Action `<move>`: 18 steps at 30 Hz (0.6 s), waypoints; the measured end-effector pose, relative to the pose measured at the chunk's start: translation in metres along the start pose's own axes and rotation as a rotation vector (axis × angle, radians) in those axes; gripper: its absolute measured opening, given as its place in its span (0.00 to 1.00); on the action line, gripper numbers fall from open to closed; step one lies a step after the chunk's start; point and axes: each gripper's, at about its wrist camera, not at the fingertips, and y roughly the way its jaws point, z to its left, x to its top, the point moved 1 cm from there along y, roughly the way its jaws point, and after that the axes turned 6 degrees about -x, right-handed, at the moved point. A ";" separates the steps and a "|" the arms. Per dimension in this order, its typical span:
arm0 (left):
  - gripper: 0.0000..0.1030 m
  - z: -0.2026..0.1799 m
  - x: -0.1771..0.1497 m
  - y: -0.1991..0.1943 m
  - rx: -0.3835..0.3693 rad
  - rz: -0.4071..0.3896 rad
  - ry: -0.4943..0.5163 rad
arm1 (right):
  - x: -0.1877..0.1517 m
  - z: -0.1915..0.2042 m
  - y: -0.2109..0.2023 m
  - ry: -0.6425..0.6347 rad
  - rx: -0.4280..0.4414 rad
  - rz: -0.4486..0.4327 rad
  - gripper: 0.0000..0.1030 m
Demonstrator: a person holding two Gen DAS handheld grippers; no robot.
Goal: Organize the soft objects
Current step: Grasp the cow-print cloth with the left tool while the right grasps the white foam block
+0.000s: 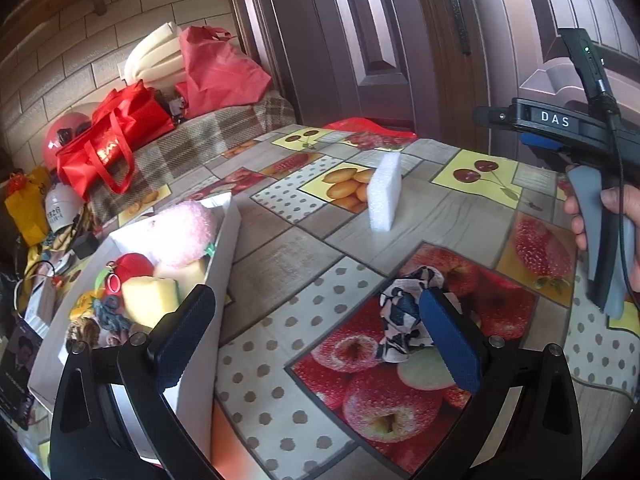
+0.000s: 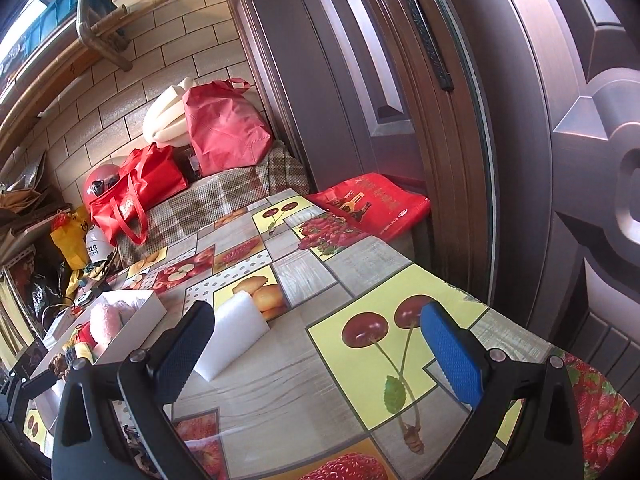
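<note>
Tablecloth (image 1: 280, 248) printed with fruit fills the left wrist view, and the left gripper (image 1: 316, 332) hangs over it with its two fingers spread wide, holding nothing. Just beside the right finger lies one crumpled black-and-white cloth (image 1: 400, 316), partly hidden by that finger. Farther off, one white foam block (image 1: 385, 194) stands upright on its edge, apart from everything else. At the near left sits one white box (image 1: 224, 248) holding a pink fluffy item (image 1: 184, 232), a red ball (image 1: 134, 266) and a yellow sponge (image 1: 150, 298), with smaller pieces I cannot tell apart. A hand (image 1: 608, 232) at the right edge grips the other tool's handle. In the right wrist view, the right gripper (image 2: 318, 340) is likewise spread and empty; the foam block (image 2: 232, 336) stands just beyond its left finger, which covers the block's near corner, and the white box (image 2: 136, 328) lies to the left. Three red bags show at the far left, one more by the brown door (image 2: 540, 120).
</note>
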 end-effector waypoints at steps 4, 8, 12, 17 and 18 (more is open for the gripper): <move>0.99 -0.015 0.001 0.020 -0.135 0.105 0.034 | 0.000 0.003 0.003 -0.010 0.009 0.013 1.00; 0.91 -0.029 0.003 0.041 -0.205 0.200 0.059 | -0.002 0.016 0.007 -0.070 0.024 0.034 1.00; 0.48 -0.035 0.002 0.048 -0.233 0.229 0.068 | -0.007 0.043 0.009 -0.179 0.079 0.049 1.00; 0.43 -0.016 0.004 0.029 -0.211 0.132 -0.023 | -0.019 0.083 0.028 -0.269 0.115 0.150 1.00; 0.44 -0.010 0.004 0.023 -0.197 0.101 -0.050 | -0.021 0.090 0.033 -0.281 0.099 0.166 1.00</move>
